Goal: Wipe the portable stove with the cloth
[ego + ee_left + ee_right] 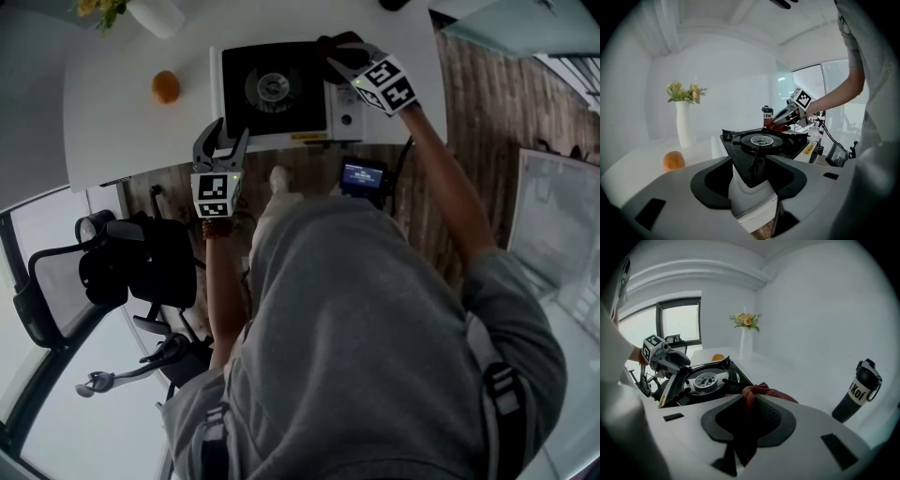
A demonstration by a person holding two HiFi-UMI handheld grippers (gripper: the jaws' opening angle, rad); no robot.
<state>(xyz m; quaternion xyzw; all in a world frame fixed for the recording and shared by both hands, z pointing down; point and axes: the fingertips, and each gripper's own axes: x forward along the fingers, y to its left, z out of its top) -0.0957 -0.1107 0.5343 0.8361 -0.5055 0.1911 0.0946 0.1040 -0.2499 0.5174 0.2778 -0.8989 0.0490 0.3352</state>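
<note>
Upper centre, my right gripper [345, 58] clamps the cloth [759, 391] at the stove's [281, 117] right corner; I should press flat and sweep slowly. My left gripper [226, 136] is released at its lower left.

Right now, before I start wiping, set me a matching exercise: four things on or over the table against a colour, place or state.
Things:
1. cloth
2. orange
3. vase
4. bottle

Descriptions:
A. white, holds flowers
B. dark, with a white label
C. red, clamped in the right claw
D. on the table, left of the stove in the head view

Pairs: 1-C, 2-D, 3-A, 4-B
</note>
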